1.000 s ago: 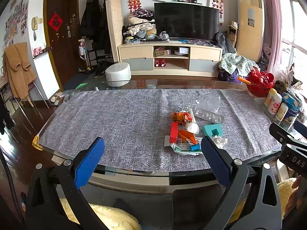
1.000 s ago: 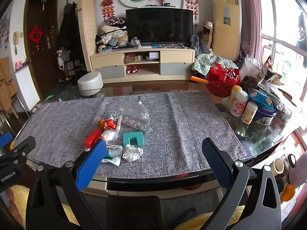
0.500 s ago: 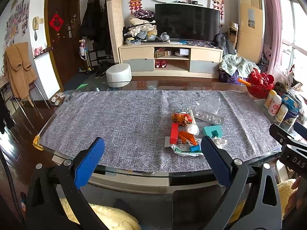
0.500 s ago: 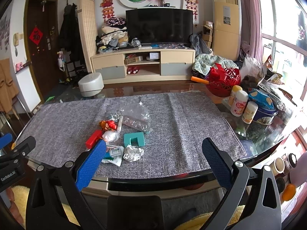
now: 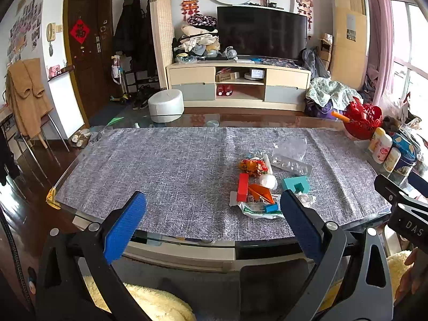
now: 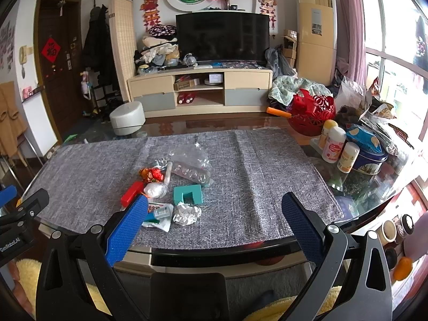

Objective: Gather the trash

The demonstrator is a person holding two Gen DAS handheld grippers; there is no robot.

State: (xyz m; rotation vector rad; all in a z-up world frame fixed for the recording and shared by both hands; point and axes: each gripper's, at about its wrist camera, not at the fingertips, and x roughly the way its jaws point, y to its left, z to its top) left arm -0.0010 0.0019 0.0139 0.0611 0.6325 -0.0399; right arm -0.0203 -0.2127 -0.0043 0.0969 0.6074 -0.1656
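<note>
A small heap of trash lies on the grey cloth (image 5: 165,165): a red block (image 5: 243,187) (image 6: 132,193), an orange-red snack wrapper (image 5: 253,166) (image 6: 151,174), a white wad (image 5: 268,180), a teal block (image 5: 295,184) (image 6: 187,193), crumpled foil (image 6: 186,214), a flat white packet (image 5: 260,208) (image 6: 157,214) and a clear plastic tray (image 5: 290,164) (image 6: 191,174). My left gripper (image 5: 211,215) hangs open before the table's near edge, the heap ahead to its right. My right gripper (image 6: 214,218) is open too, the heap ahead to its left.
White bottles (image 6: 334,144), a blue tin (image 6: 370,160) and a red basket (image 6: 311,115) crowd the table's right end. The glass table edge (image 5: 187,240) runs just ahead of both grippers. A TV cabinet (image 5: 238,85) and white stool (image 5: 165,104) stand beyond.
Both views have drifted very slightly; the trash and grippers stay as they were.
</note>
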